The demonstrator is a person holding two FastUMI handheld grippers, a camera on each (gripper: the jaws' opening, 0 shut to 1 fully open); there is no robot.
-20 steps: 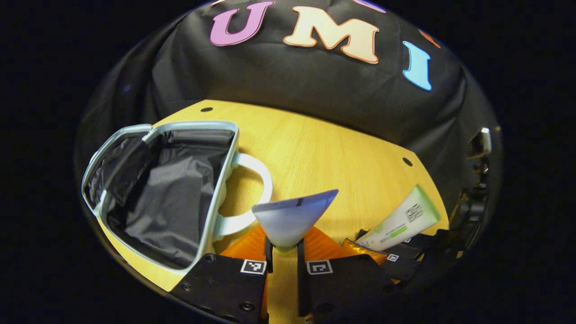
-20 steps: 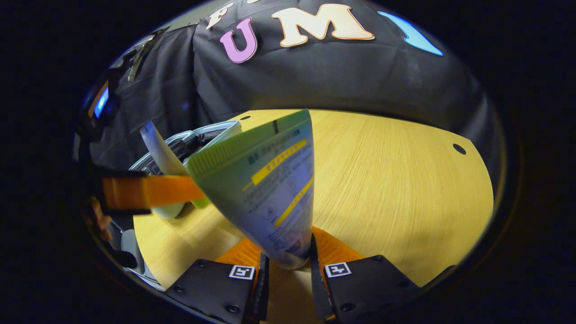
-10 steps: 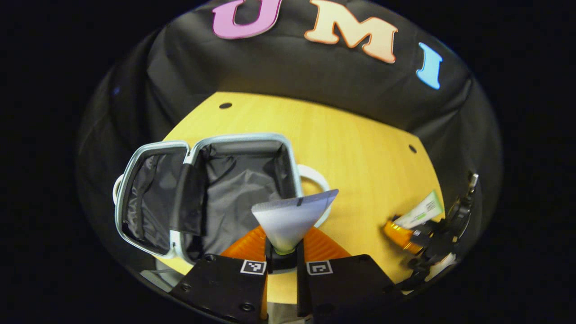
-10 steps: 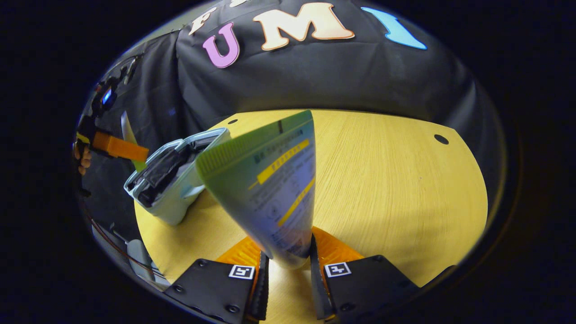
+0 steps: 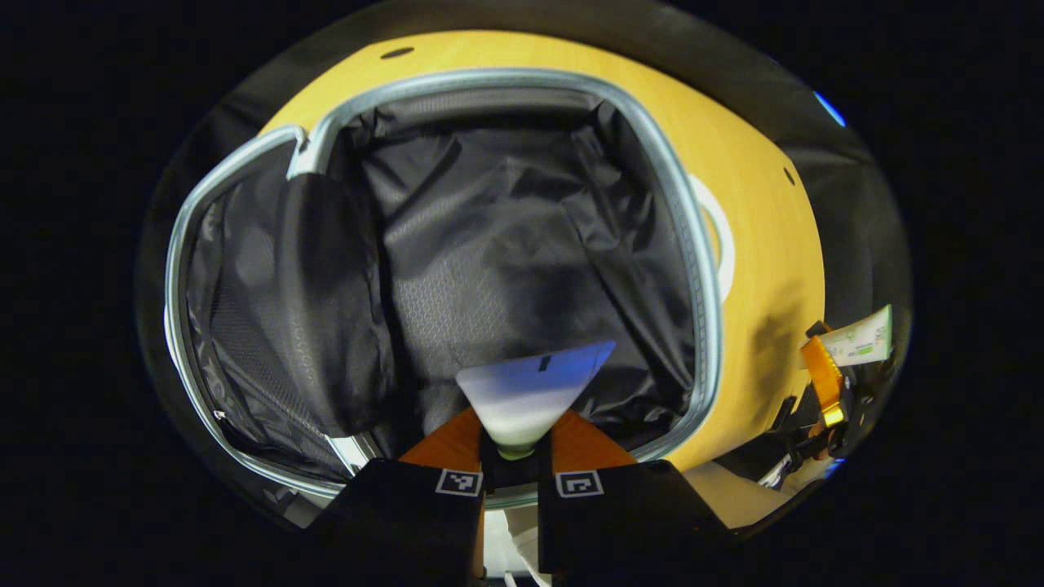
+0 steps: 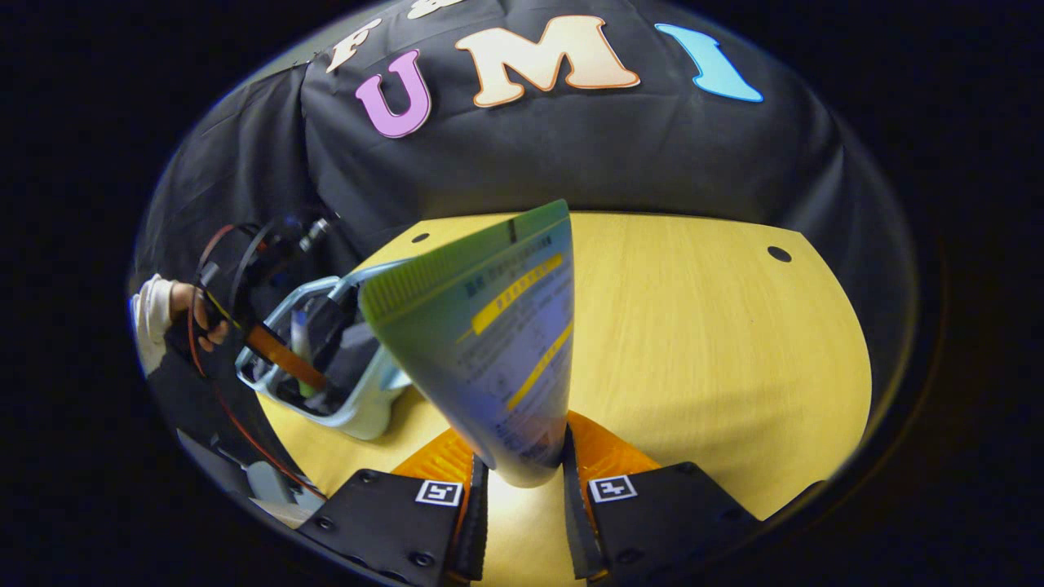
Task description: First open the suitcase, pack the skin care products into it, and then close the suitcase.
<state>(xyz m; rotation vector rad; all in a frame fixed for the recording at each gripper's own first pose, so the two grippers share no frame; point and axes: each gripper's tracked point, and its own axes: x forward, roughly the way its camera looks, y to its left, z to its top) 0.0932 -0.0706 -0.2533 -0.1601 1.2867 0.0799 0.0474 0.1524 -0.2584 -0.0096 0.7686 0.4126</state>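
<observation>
In the left gripper view the open suitcase [image 5: 693, 244], pale blue rim with black lining, lies right below me. My left gripper [image 5: 515, 447] is shut on a white squeeze tube [image 5: 530, 391] held over the suitcase's lined main half. In the right gripper view my right gripper [image 6: 522, 481] is shut on a green and white tube [image 6: 497, 342] pointing up above the wooden table [image 6: 693, 342]. The suitcase [image 6: 359, 399] sits to its left there, with the left gripper [image 6: 273, 359] reaching down into it. The right gripper and its tube [image 5: 856, 344] appear at the right edge of the left gripper view.
The suitcase's white handle [image 5: 722, 244] lies on the table [image 5: 767, 269] beside the case. A hand in a white sleeve [image 6: 155, 306] holds the left gripper. The table top has small round holes [image 6: 779, 253] near its far corners.
My left gripper has moved over and down toward the open suitcase with its white tube, so the lining now looms large. The right gripper has stayed nearly still with its tube.
</observation>
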